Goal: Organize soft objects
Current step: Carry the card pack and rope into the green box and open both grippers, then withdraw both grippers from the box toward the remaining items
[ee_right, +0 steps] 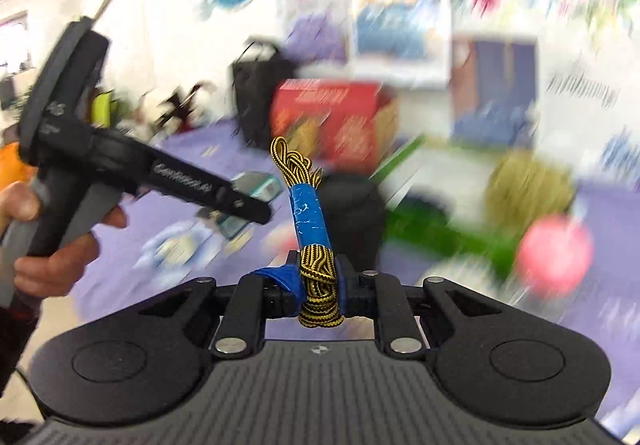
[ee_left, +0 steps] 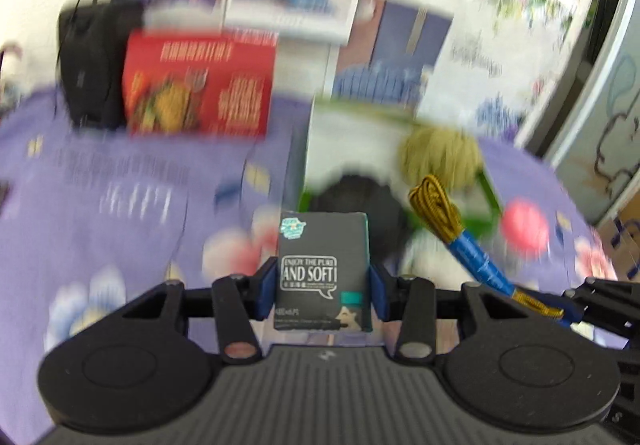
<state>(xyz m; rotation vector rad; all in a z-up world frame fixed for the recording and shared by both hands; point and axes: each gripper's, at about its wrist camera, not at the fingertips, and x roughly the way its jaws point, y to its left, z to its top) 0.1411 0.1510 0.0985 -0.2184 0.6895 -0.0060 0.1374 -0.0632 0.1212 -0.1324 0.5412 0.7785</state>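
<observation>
Purple flowered cloth (ee_left: 100,181) under everything, background smeared by blur.

Left gripper (ee_left: 323,287): clamped on a dark tissue pack (ee_left: 323,265), blue pads against both sides, pack upright at lower centre of the left view, white "AND SOFT" print readable. Same gripper (ee_right: 256,205) seen at mid left of the right view, held by a hand (ee_right: 52,241) on the grey handle, pack only partly visible at its tip.

Right gripper (ee_right: 320,281): jaws fully closed on a bundle of yellow-and-black cord (ee_right: 318,285) wrapped in blue tape (ee_right: 310,217), loops sticking up at frame centre. Same bundle (ee_left: 436,205) enters the left view from lower right, slanting up and left.

Beyond the claws: green-edged tray (ee_left: 490,201) right of centre, dark round item (ee_left: 356,201) inside at its near edge, tan yarn ball (ee_left: 440,153) at its far right. Pink ball (ee_left: 524,223) on the cloth just right of the tray. Red box (ee_left: 198,85) at upper left, black bag (ee_left: 88,57) touching its left side. Posters and paper fans on the back wall, too blurred to read.
</observation>
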